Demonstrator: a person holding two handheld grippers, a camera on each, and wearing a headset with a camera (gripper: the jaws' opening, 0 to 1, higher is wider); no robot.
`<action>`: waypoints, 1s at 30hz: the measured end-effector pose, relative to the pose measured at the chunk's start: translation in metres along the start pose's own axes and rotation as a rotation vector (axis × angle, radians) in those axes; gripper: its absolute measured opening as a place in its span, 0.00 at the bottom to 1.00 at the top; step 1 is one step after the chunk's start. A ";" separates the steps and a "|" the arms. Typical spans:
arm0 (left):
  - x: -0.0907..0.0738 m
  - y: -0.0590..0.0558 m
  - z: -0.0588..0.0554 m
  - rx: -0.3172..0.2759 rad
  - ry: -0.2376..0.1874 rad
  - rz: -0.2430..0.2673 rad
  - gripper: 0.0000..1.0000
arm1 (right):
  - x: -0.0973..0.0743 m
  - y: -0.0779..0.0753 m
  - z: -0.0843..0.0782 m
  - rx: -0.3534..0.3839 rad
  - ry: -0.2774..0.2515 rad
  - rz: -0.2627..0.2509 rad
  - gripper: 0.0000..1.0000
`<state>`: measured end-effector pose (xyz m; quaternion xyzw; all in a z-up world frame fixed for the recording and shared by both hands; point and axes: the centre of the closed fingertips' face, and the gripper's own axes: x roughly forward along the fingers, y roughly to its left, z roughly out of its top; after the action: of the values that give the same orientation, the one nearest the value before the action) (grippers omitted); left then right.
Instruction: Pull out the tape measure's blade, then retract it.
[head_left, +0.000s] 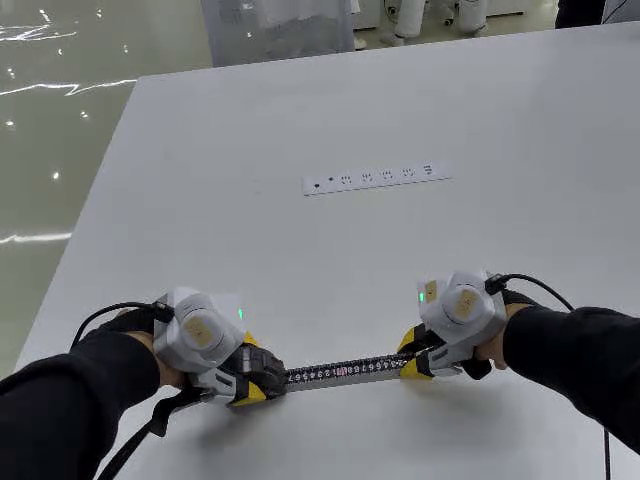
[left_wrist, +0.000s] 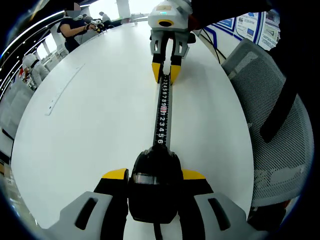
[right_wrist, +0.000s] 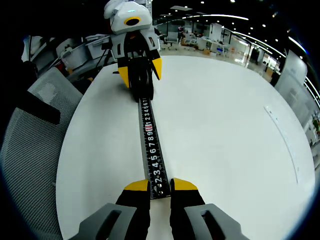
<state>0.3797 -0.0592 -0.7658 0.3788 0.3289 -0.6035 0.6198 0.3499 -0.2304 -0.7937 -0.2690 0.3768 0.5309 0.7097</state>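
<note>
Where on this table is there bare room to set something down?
Free: the wide stretch of table between the power strip and the blade, and beyond the strip to the far edge. Crowded: the near edge, where the left gripper clamps the tape measure and the right gripper pinches the blade's tip.

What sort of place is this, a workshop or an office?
Most likely a big open-plan office or lab: a long white table, a grey mesh office chair beside it, and rows of desks under ceiling lights further back.
</note>
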 end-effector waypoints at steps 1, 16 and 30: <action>0.000 0.000 0.000 0.000 0.000 0.000 0.33 | -0.001 0.000 0.000 0.000 0.001 0.000 0.10; 0.000 0.000 0.000 0.000 0.000 0.003 0.33 | -0.006 -0.002 -0.006 0.003 0.005 -0.003 0.10; 0.000 0.000 0.000 0.000 0.002 0.004 0.33 | -0.011 -0.003 -0.013 0.008 0.009 -0.007 0.10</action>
<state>0.3794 -0.0589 -0.7656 0.3801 0.3288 -0.6019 0.6205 0.3479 -0.2473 -0.7916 -0.2700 0.3813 0.5257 0.7109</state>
